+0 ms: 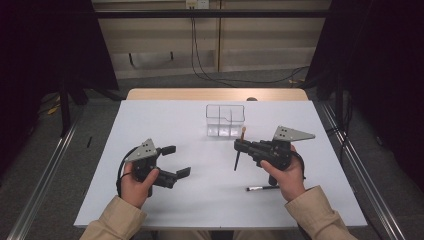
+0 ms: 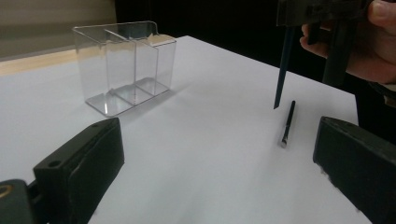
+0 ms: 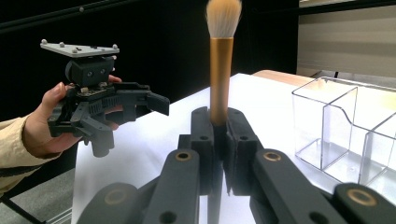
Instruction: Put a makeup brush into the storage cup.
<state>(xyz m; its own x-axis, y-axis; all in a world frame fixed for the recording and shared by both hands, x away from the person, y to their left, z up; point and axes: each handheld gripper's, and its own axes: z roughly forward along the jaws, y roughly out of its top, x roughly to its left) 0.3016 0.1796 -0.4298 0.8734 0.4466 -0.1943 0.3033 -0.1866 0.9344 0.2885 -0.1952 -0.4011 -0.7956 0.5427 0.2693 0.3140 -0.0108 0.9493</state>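
Note:
My right gripper point(image 1: 239, 145) is shut on a makeup brush point(image 1: 237, 161), which stands nearly upright with its pale bristles up and its dark handle pointing down above the table. In the right gripper view the jaws point(image 3: 219, 135) clamp the brush point(image 3: 220, 79) just below its gold ferrule. A clear divided organizer point(image 1: 225, 120) stands just beyond it. My left gripper point(image 1: 176, 160) is held at the left, open, with nothing between its jaws point(image 2: 217, 140). A second, thin black brush point(image 1: 262, 188) lies flat on the white table near the right hand.
The white table top point(image 1: 165, 125) rests on a wooden table with metal rails on the floor at both sides. In the left gripper view the organizer point(image 2: 126, 70) stands far left, and the thin brush point(image 2: 287, 123) lies ahead at the right.

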